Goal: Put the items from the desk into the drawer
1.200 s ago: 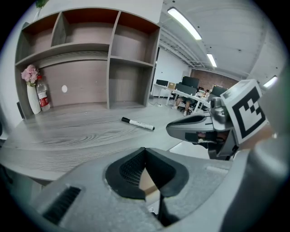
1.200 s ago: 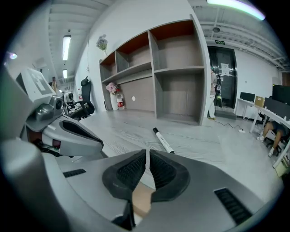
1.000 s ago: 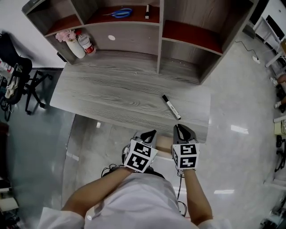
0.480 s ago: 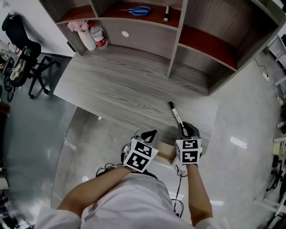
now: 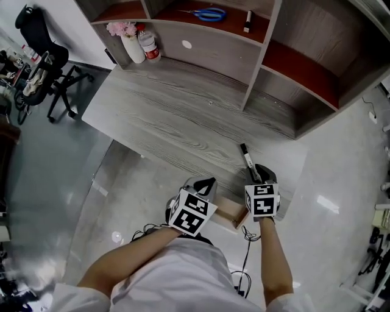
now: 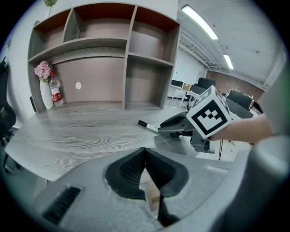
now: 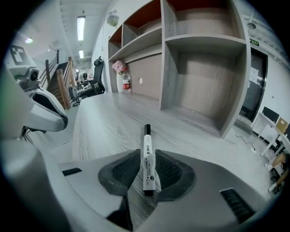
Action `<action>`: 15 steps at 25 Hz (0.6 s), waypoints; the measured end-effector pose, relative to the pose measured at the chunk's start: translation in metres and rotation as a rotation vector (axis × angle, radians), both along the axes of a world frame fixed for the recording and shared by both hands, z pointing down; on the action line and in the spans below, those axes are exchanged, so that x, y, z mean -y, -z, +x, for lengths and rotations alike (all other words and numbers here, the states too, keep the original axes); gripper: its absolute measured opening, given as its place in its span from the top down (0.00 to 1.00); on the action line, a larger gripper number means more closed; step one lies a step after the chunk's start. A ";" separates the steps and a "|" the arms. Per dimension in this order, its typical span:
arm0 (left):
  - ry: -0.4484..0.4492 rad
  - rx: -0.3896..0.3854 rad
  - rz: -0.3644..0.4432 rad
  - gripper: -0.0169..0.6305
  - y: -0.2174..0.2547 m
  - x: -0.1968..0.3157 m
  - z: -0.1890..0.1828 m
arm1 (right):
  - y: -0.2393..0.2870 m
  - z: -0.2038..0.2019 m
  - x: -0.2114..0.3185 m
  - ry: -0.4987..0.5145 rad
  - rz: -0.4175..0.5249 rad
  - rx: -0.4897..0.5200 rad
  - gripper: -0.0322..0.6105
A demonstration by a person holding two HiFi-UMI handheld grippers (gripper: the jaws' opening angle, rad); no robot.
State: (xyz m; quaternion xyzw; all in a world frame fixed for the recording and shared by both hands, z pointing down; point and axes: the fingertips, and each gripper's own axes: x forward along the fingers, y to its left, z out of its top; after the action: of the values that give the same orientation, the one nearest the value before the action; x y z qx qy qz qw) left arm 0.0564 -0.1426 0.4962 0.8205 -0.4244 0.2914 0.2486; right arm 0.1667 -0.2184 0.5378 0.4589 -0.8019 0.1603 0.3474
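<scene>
Right gripper point(image 5: 261, 172) now forward over desk point(image 5: 170, 122) edge; jaws apart, straddling marker point(image 7: 147, 156) lengthwise, lined up for pinch. Left gripper point(image 6: 145, 158) jaws together, empty, waiting over open drawer point(image 5: 230, 213) just below.

Two handheld grippers are in view: one left gripper point(image 5: 206, 181) and one right gripper point(image 5: 261, 171). There is one marker point(image 5: 247, 161), one grey wooden desk point(image 5: 170, 116), one open drawer point(image 5: 230, 213) and one shelf unit point(image 5: 256, 55). The shelf unit holds one pair of blue scissors point(image 5: 209, 12) and one small dark pen-like item point(image 5: 248, 21). There is also one vase of pink flowers point(image 5: 131, 44), one plastic bottle point(image 5: 148, 44) and one black office chair point(image 5: 46, 67).
</scene>
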 end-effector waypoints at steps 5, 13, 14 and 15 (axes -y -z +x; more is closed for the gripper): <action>0.027 0.008 -0.015 0.97 -0.002 -0.003 -0.011 | -0.008 -0.003 0.007 -0.001 -0.027 0.003 0.84; 0.053 0.014 -0.019 0.97 -0.003 -0.013 -0.025 | -0.012 -0.005 0.009 -0.004 -0.051 -0.004 0.85; 0.055 0.013 -0.020 0.97 -0.003 -0.015 -0.027 | -0.012 -0.005 0.009 -0.008 -0.056 0.000 0.86; 0.057 0.013 -0.021 0.97 -0.003 -0.017 -0.029 | -0.013 -0.005 0.009 -0.012 -0.062 0.006 0.86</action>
State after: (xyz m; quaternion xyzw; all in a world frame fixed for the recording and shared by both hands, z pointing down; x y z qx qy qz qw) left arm 0.0276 -0.1256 0.4992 0.8036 -0.4460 0.2939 0.2625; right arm 0.1614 -0.2270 0.5503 0.4523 -0.7947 0.1885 0.3582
